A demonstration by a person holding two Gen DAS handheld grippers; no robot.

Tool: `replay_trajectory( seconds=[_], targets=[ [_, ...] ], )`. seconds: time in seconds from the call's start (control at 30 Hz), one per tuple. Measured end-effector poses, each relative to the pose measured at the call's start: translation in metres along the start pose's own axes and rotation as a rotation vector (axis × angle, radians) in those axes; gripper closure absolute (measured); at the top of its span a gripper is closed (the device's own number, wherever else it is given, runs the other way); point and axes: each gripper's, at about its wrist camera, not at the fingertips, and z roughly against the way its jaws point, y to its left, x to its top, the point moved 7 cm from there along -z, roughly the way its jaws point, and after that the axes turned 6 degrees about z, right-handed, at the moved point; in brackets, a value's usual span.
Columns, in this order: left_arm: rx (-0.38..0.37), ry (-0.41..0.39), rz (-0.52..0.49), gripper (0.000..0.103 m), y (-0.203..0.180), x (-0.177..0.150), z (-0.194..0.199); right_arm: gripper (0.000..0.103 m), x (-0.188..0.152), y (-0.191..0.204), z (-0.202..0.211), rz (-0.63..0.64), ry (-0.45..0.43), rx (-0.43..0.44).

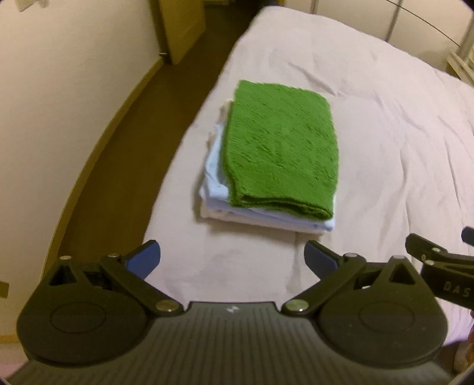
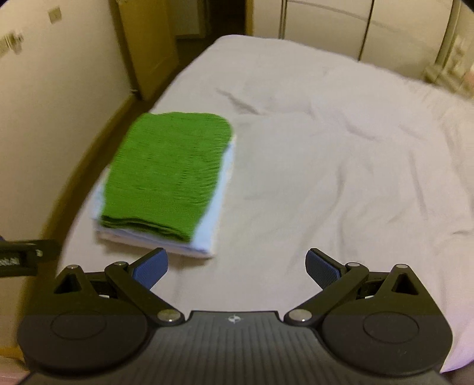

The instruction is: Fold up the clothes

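A folded green knit cloth (image 1: pixel 281 148) lies on top of a folded light blue garment (image 1: pixel 216 177) and a white one, stacked on the bed (image 1: pixel 385 133). The stack also shows in the right wrist view, with the green cloth (image 2: pixel 166 171) on the light blue garment (image 2: pixel 213 219), left of centre. My left gripper (image 1: pixel 232 259) is open and empty, just in front of the stack's near edge. My right gripper (image 2: pixel 237 266) is open and empty, to the right of the stack's near corner. The right gripper's tip shows in the left wrist view (image 1: pixel 429 254).
The bed's pale sheet is wrinkled to the right of the stack. Its left edge (image 1: pixel 189 130) drops to a brown floor (image 1: pixel 118 165) beside a cream wall (image 1: pixel 59 88). A wooden door (image 1: pixel 180 26) stands at the far left. Wardrobe fronts (image 2: pixel 326 29) stand behind the bed.
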Motion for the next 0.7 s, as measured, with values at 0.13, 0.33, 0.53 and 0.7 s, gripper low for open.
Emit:
replay_trajectory(
  seconds=[0.13, 0.33, 0.53, 0.7],
  targets=[
    [-0.012, 0.007, -0.041, 0.001, -0.009, 0.005, -0.007, 0.001, -0.003, 0.001, -0.003, -0.008, 0.011, -0.016],
    [-0.011, 0.02, -0.087, 0.001, -0.014, 0.012, -0.019, 0.001, -0.004, 0.002, -0.009, -0.023, 0.03, -0.026],
    [0.009, 0.024, -0.106, 0.001, -0.009, 0.017, -0.027, 0.001, -0.003, 0.005, -0.019, -0.076, 0.072, 0.029],
    [0.031, 0.031, -0.1, 0.001, -0.001, 0.024, -0.033, 0.001, 0.003, 0.005, -0.027, -0.098, 0.09, 0.036]
  ],
)
